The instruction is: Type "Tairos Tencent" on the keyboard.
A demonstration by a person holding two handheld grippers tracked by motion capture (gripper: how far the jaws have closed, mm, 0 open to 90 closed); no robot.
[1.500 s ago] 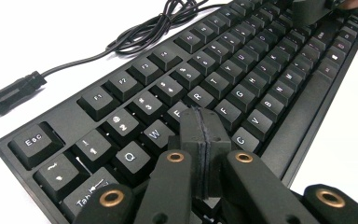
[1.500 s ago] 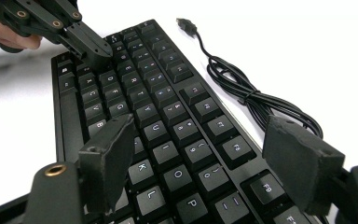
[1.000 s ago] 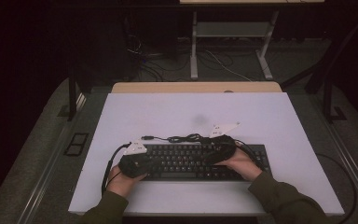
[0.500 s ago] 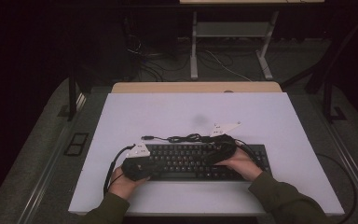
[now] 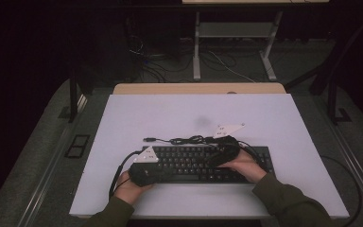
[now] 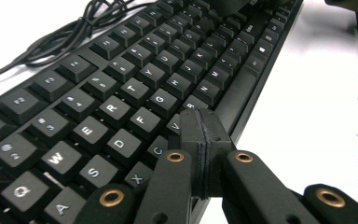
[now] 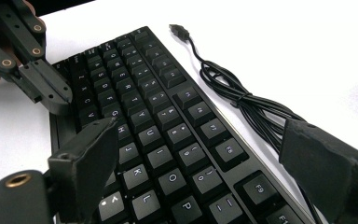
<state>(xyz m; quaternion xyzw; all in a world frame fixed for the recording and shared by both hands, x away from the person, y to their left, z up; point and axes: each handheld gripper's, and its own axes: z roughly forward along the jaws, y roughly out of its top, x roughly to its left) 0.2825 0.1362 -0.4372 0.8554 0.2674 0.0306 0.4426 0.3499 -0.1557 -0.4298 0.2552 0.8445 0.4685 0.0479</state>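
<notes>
A black keyboard (image 5: 203,163) lies across the lower middle of the high view, square to the near edge of the white tabletop (image 5: 264,113), where both of the person's forearms can reach it from the bottom of the frame. Its cable (image 5: 184,140) is loosely coiled just behind the back edge, the plug (image 5: 147,139) lying free toward the left of the frame, connected to nothing, so the board is free to be moved.

The left hand-held gripper (image 6: 201,140) has its jaws pressed flat together with nothing between them. In the left gripper view the closed tip stands over the lower letter rows near the space bar, at centre bottom of the frame; held shut like this it likely serves as a single blunt finger for pressing keys, though whether it touches a key cannot be told.

The right hand-held gripper (image 7: 205,154) has just been opening, and its jaws now stand wide apart, one at lower left and one at lower right of the right gripper view, with the right-hand letter and number keys between them and nothing gripped. The spread looks suited to straddling the keyboard's depth, perhaps to take hold of it or steady it. The shut left gripper shows at the upper left of that view, over the far end of the board.
</notes>
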